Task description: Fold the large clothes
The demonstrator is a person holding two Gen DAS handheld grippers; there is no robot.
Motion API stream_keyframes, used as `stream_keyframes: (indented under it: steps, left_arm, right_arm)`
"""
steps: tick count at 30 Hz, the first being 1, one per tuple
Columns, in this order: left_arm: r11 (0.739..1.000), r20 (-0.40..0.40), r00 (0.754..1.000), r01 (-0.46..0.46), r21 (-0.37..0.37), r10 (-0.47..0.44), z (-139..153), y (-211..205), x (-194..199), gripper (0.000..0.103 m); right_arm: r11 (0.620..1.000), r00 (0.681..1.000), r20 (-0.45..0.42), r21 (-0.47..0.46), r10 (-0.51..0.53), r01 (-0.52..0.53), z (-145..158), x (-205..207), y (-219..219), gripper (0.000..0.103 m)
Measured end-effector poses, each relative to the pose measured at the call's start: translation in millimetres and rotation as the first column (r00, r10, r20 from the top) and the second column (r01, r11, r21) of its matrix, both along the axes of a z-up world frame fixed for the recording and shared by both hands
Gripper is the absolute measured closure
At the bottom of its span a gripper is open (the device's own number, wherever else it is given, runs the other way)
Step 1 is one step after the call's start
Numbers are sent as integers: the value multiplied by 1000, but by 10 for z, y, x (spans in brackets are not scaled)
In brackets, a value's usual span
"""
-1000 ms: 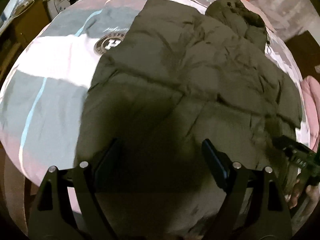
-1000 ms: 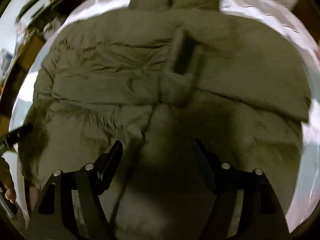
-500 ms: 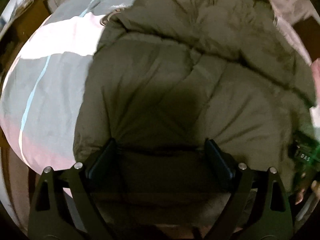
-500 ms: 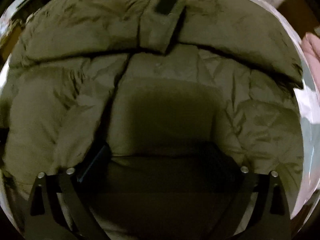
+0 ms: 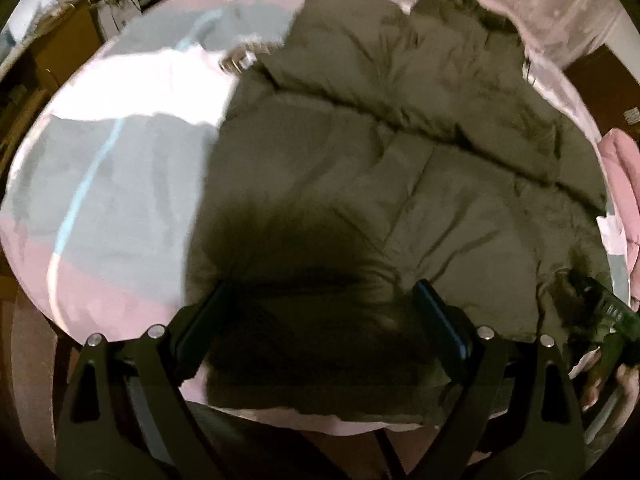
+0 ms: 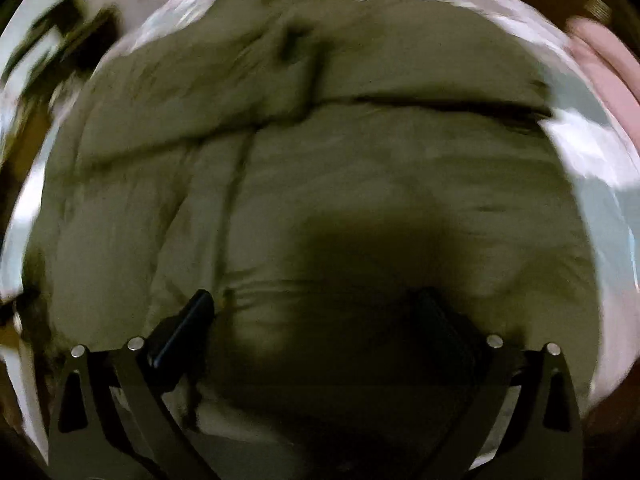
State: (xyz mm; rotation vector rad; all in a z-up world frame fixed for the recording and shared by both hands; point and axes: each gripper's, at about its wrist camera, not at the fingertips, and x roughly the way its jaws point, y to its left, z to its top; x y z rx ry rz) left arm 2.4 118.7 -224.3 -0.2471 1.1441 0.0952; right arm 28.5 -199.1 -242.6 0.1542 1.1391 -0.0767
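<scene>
We look down on an olive padded jacket [image 5: 380,184] spread over a bed [image 5: 100,168] whose cover shows grey, white and pink blocks with a thin blue stripe. In the left wrist view the jacket fills the centre and right of the frame, its hood [image 5: 460,12] bunched at the top, and a folded-over sleeve crosses it from upper centre down to the right edge. A round printed emblem [image 5: 240,56] on the cover peeks out just beside the jacket's upper left edge.

Our left gripper [image 5: 320,312] hangs over the jacket's near hem at the lower centre; its jaws stand wide and are opening, with padded cloth lying beneath the gap and no pinch on it. Our right gripper [image 6: 316,316] hovers over the jacket in its own blurred view, jaws spread to their widest and opening, again with nothing clenched. That same gripper shows as a dark green shape at the lower right of the left wrist view, with part of a hand [image 5: 616,384] below it. A pink bundle [image 5: 624,184] sits at the right edge.
</scene>
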Motion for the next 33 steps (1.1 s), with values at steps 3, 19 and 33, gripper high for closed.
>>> stream_keyframes:
  steps: [3, 19, 33]
  left_arm:
    - [1000, 26, 1000, -8, 27, 8, -6, 125, -93, 5]
    - [998, -113, 992, -59, -24, 56, -478, 276, -183, 10]
    - [1000, 27, 1000, -14, 23, 13, 240, 106, 4, 8]
  right_arm:
    - [977, 981, 16, -91, -192, 193, 49, -111, -372, 1]
    - [916, 923, -71, -173, -378, 362, -130, -451, -1553, 1]
    - [939, 945, 66, 148, -322, 310, 554, -128, -1527, 1]
